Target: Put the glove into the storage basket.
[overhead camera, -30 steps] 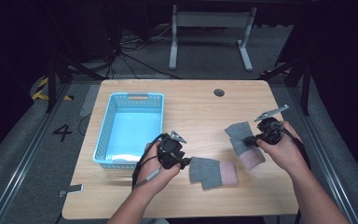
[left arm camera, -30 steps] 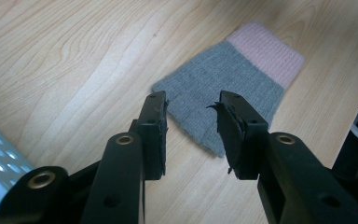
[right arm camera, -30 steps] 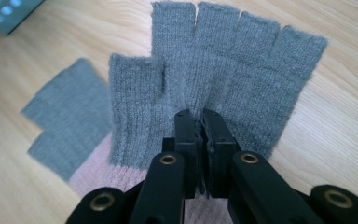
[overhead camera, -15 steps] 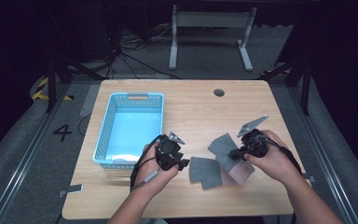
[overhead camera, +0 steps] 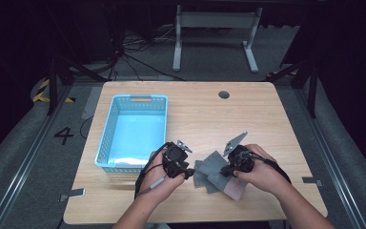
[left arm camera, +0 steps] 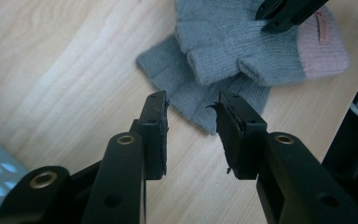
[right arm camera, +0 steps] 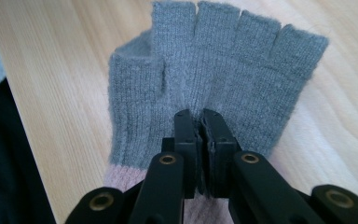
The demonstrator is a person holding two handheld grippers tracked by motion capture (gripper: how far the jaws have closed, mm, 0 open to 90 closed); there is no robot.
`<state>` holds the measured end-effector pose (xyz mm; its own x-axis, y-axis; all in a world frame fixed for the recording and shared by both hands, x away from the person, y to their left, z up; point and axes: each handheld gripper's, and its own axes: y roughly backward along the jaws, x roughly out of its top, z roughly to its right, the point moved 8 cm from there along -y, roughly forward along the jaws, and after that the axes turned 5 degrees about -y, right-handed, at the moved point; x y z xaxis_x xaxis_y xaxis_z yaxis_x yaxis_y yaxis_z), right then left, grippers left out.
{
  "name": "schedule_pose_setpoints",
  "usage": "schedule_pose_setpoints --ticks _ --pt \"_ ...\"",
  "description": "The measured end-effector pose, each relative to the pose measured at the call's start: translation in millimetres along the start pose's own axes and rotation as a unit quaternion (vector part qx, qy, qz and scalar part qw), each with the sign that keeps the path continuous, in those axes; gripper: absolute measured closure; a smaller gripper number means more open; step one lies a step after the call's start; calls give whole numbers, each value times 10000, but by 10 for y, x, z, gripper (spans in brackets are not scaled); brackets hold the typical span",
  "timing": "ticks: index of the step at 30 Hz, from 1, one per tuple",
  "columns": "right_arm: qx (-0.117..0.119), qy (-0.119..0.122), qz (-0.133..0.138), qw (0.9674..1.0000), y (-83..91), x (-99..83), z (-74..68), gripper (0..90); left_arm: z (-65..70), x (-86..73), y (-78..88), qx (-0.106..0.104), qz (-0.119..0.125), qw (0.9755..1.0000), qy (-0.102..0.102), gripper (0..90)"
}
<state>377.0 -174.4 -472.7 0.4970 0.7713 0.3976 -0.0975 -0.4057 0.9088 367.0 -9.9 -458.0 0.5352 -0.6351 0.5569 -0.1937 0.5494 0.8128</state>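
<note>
Two grey fingerless gloves with pink cuffs, near the front edge of the wooden table (overhead camera: 267,119), between the two hands. Upper glove (right arm camera: 214,79): pinched in the closed jaws of the right gripper (right arm camera: 200,121) at mid-palm, its finger stubs fanned away from the jaws, overlapping the second glove. Lower glove (left arm camera: 186,93): flat on the wood beneath the first, its edge just ahead of the left gripper (left arm camera: 191,126), whose jaws stand apart with nothing between them, not touching the knit. Light blue basket (overhead camera: 106,138): on the table's left half, just left of the left gripper, its long side running front to back; nothing seen inside it. Bare wood: all of the back half and the right side, up to a small round hole (overhead camera: 224,94) near the far edge
</note>
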Motion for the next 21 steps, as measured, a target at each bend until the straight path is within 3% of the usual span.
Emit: schedule_pose_setpoints --ticks 4,8,12,17,21 --pt "26 145 -115 9998 -99 -40 -23 852 13 -47 -120 -54 -200 9998 -7 643" --pt "20 102 26 9999 -141 -44 -32 782 27 -71 -215 -81 -345 9994 -21 641" --pt "12 -223 527 9984 19 -71 -52 711 46 -58 -276 -112 -459 9988 -103 638" --pt "-98 -473 813 9955 182 -154 -14 656 67 -25 -289 -145 -457 9988 -137 636" --pt "-172 -617 894 9939 310 -298 32 649 67 -22 -299 -131 -509 9985 -136 636"
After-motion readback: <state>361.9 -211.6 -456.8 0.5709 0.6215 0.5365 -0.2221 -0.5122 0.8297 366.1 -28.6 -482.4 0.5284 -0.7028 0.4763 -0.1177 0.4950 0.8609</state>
